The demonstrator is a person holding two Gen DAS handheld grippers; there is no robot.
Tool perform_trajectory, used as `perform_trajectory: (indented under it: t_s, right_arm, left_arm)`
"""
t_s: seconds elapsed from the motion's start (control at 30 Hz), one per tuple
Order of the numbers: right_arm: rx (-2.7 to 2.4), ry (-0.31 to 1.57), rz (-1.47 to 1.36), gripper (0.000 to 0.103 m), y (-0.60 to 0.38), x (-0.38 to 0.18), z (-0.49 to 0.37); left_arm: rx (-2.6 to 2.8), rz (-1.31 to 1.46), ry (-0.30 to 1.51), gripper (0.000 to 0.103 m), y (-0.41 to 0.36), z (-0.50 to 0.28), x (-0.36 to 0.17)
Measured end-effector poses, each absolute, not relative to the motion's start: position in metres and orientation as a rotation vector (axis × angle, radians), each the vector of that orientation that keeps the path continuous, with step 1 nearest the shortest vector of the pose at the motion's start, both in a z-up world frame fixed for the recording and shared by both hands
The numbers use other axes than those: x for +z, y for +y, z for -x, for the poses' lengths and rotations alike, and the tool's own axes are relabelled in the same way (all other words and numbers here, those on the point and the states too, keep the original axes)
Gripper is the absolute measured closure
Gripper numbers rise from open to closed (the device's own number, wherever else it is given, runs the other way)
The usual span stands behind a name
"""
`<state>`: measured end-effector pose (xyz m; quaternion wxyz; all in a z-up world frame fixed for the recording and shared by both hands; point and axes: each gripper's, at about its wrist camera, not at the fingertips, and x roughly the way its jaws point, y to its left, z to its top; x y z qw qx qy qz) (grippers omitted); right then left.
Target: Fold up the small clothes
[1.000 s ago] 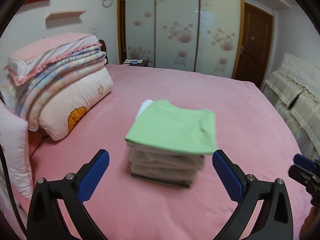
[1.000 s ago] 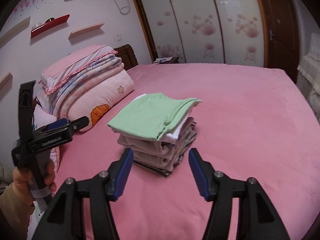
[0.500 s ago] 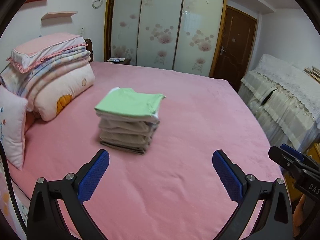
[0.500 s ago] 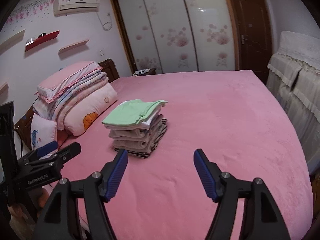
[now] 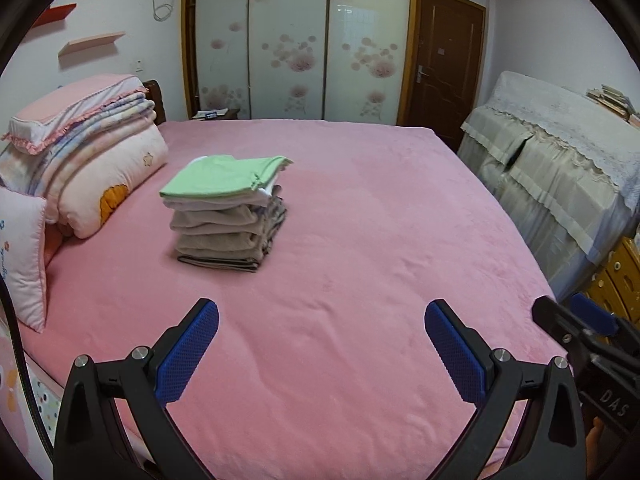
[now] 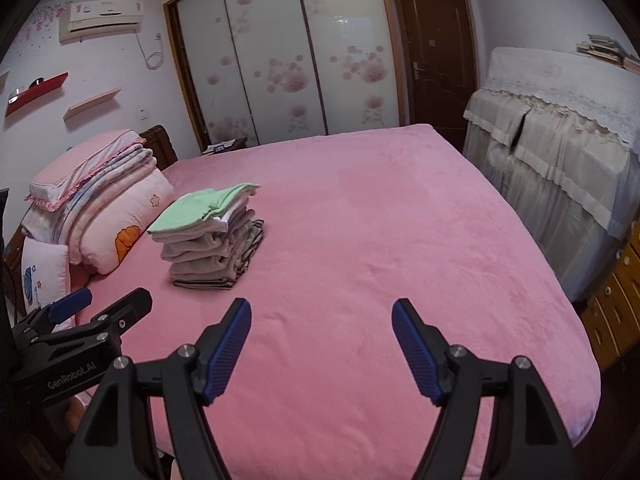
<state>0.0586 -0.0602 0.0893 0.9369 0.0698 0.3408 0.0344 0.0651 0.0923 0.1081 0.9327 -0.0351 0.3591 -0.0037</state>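
On the pink bed [image 5: 360, 240], bedding [image 5: 80, 148] is piled at the headboard end. A stack of folded clothes [image 5: 228, 216], a green garment [image 5: 224, 178] on top, sits just beside that bedding, well apart from both grippers. The left gripper [image 5: 322, 350] hangs over bare cover, jaws wide apart, nothing between them. The right gripper [image 6: 322, 346] has just been opening; its jaws are spread and empty, over bare cover too.
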Motion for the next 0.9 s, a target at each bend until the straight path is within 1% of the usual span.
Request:
perform_trajectory:
  t_s: [0.27, 0.67, 0.9]
  right_arm:
    - [0.031, 0.725, -0.142, 0.029, -0.057, 0.076, -0.053]
    - [0.003, 0.773, -0.099, 0.029, -0.050, 0.058, -0.049]
    - [-0.029, 0.752, -0.050, 0.029, -0.054, 0.059, -0.040]
  left_arm:
    - [0.028, 0.038, 0.715, 0.000, 0.083, -0.056, 0.106]
    - [0.017, 0.040, 0.805, 0.001, 0.076, -0.061, 0.083]
    - [0.005, 0.042, 0.824, 0.001, 0.070, -0.057, 0.079]
